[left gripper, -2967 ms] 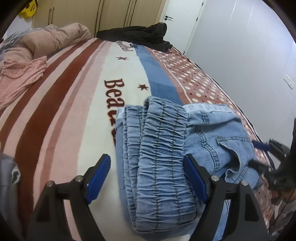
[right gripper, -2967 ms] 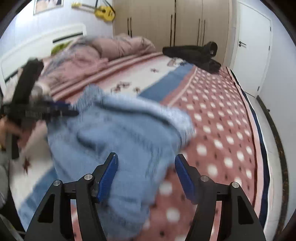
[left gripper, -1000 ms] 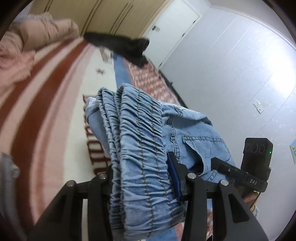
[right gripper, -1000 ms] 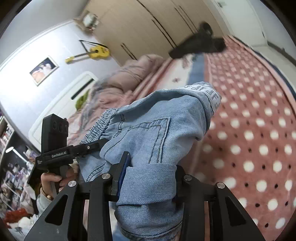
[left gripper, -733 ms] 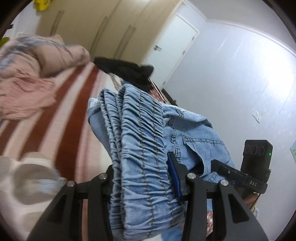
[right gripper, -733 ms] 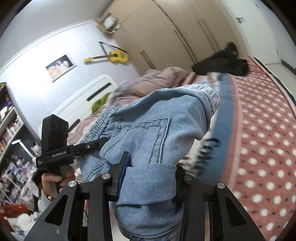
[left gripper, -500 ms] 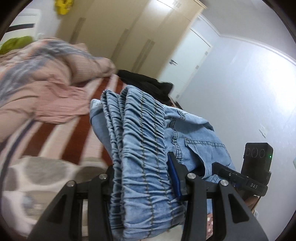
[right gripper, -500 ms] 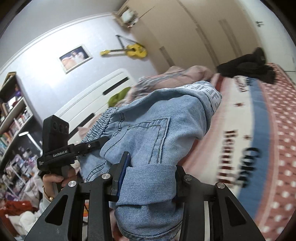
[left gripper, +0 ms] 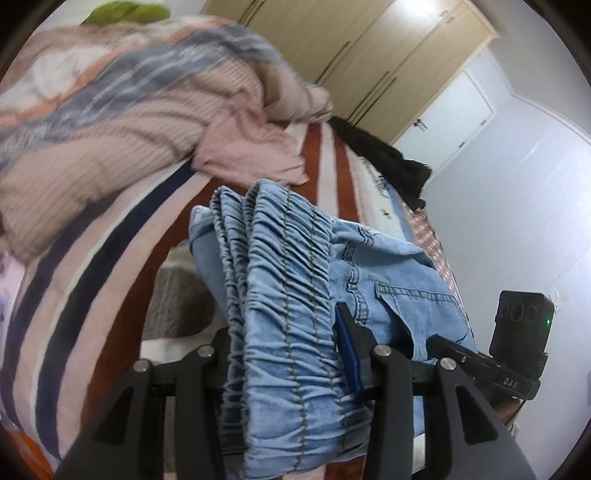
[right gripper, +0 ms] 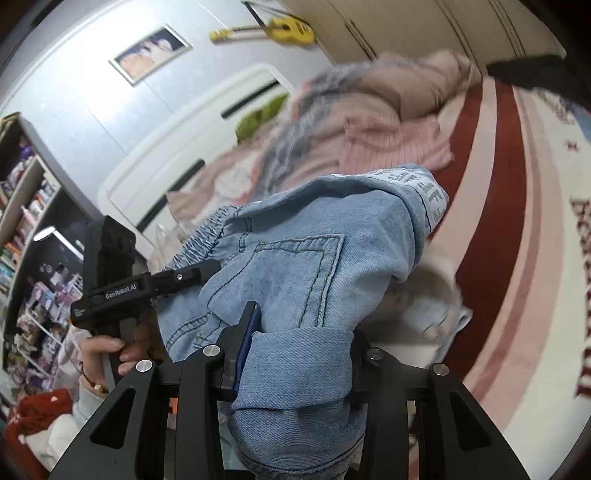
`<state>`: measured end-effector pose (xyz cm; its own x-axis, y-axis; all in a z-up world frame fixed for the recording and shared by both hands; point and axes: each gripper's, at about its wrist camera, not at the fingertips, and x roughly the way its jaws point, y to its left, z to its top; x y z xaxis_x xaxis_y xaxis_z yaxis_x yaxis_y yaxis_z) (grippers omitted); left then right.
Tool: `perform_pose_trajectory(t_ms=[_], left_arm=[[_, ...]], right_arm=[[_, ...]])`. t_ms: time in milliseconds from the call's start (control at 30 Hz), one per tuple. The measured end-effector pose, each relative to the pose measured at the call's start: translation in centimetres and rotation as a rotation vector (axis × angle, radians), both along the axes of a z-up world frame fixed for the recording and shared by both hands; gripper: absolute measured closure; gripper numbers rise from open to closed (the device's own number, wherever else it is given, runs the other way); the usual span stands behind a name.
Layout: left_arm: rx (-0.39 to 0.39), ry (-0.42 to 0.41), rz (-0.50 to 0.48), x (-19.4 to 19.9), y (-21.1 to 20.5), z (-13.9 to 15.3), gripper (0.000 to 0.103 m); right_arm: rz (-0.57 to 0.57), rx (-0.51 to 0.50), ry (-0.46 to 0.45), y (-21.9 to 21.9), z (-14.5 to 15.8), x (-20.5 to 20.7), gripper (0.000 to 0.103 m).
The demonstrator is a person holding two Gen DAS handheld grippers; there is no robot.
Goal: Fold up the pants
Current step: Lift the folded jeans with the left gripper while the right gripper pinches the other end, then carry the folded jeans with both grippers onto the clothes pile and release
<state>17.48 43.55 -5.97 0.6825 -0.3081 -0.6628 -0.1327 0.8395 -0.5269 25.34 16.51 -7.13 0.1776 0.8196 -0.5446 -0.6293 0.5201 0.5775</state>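
A bed (left gripper: pixel 110 258) fills most of both views, covered by a blanket (right gripper: pixel 517 221) striped in dark red, pink, cream and navy, with dark red lettering along one cream band. Heaped at the head end lies a pile of pink and grey ribbed bedding (left gripper: pixel 110 110), and a dark garment (left gripper: pixel 380 155) sits farther down the bed toward a white door (left gripper: pixel 454 122). Wooden wardrobes (left gripper: pixel 369 55) line the far wall; in the right wrist view a white headboard (right gripper: pixel 177 155), a framed picture (right gripper: pixel 149 53), a yellow guitar (right gripper: pixel 280 27) and cluttered shelves (right gripper: pixel 26 206) show as well. The pants (left gripper: pixel 295 314), light blue denim folded into a thick bundle, are lifted clear above the blanket between the two tools. The left gripper (left gripper: pixel 291 354) is closed tight on the gathered elastic waistband, which bulges up and over between its jaws. The right gripper (right gripper: pixel 299 350) is likewise clamped down on a folded denim edge near a stitched pocket (right gripper: pixel 295 269). Each camera sees the other tool at the far side of the bundle, and a hand (right gripper: pixel 110 350) with a bracelet grips the left one's handle.
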Motion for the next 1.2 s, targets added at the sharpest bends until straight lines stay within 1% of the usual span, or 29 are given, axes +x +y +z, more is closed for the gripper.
perform_pose_trajectory(t_ms=[33,100,167,200,267,300,333,367,400,433,500,533,567,633,667,700,767,833,867,900,1000,1100,1200], left_arm=[[-0.009,0.001,0.003,-0.2,0.3,-0.4,0.063],[-0.009,0.001,-0.004,-0.5,0.3,-0.6,0.062],[-0.014,0.014,-0.008,-0.3,0.6,-0.9,0.059],[-0.009,0.024,-0.005,-0.2,0.6,-1.1,0.055],[0.027,0.043,0.002,-0.3,0.3,-1.2,0.051],[0.044,0.045,0.009,-0.4,0.1,-1.0,0.048],[0.061,0.046,0.015,-0.4,0.2,-0.9,0.044],[0.081,0.043,0.021,-0.7,0.1,-0.5,0.043],[0.099,0.036,0.028,-0.9,0.1,-0.1,0.041],[0.120,0.026,0.041,-1.3,0.2,0.3,0.040],[0.172,-0.014,0.083,-2.3,0.4,1.9,0.039],[0.174,-0.040,0.090,-2.7,0.4,2.6,0.039],[0.161,-0.080,0.088,-3.2,0.4,3.6,0.039],[0.142,-0.132,0.064,-3.5,-0.1,4.8,0.039],[0.137,-0.156,0.032,-3.5,-0.9,5.3,0.039],[0.137,-0.164,0.007,-3.2,-1.5,5.4,0.038],[0.165,-0.145,-0.038,-2.4,-3.1,4.9,0.038],[0.196,-0.097,-0.046,-1.2,-3.9,3.6,0.038],[0.195,-0.075,-0.045,-0.9,-4.0,2.8,0.038],[0.191,-0.059,-0.042,-0.5,-3.9,1.9,0.038],[0.184,-0.054,-0.031,-0.3,-3.7,0.6,0.038],[0.213,-0.060,-0.015,-1.0,-4.1,1.5,0.038],[0.249,-0.078,0.011,-2.0,-4.9,3.0,0.038]], right_arm=[[-0.003,-0.003,0.001,0.4,-0.4,0.0,0.072],[-0.002,-0.018,-0.027,1.0,-0.3,-0.1,0.072],[0.000,-0.041,-0.043,1.2,-0.1,-0.3,0.071],[-0.002,-0.052,-0.044,1.2,0.0,-0.5,0.070],[-0.011,-0.088,-0.050,1.3,-0.3,-0.7,0.067],[-0.012,-0.101,-0.055,1.2,-0.5,-0.8,0.064],[-0.017,-0.117,-0.061,1.0,-0.6,-0.8,0.063],[-0.021,-0.130,-0.067,0.7,-0.5,-1.0,0.061],[-0.026,-0.144,-0.077,0.2,-0.5,-1.2,0.054],[-0.037,-0.174,-0.111,-0.2,0.1,-1.5,0.045],[-0.054,-0.219,-0.180,-1.2,1.2,-2.2,0.039],[-0.067,-0.236,-0.227,-1.8,2.0,-2.6,0.039],[-0.083,-0.246,-0.275,-2.4,3.0,-3.1,0.039],[-0.083,-0.237,-0.355,-3.0,4.7,-3.9,0.039],[-0.073,-0.223,-0.377,-2.9,5.3,-4.3,0.039],[-0.062,-0.210,-0.388,-2.8,5.8,-4.6,0.039],[-0.028,-0.181,-0.380,-2.0,6.1,-5.0,0.039],[0.003,-0.185,-0.352,-0.9,5.3,-5.1,0.039],[0.014,-0.196,-0.344,-0.4,4.7,-5.1,0.039],[0.010,-0.218,-0.359,0.1,4.0,-5.2,0.039],[0.007,-0.253,-0.386,0.6,2.7,-5.5,0.039],[0.008,-0.251,-0.407,0.7,2.8,-5.9,0.039],[-0.003,-0.234,-0.429,-0.1,3.9,-6.8,0.039]])
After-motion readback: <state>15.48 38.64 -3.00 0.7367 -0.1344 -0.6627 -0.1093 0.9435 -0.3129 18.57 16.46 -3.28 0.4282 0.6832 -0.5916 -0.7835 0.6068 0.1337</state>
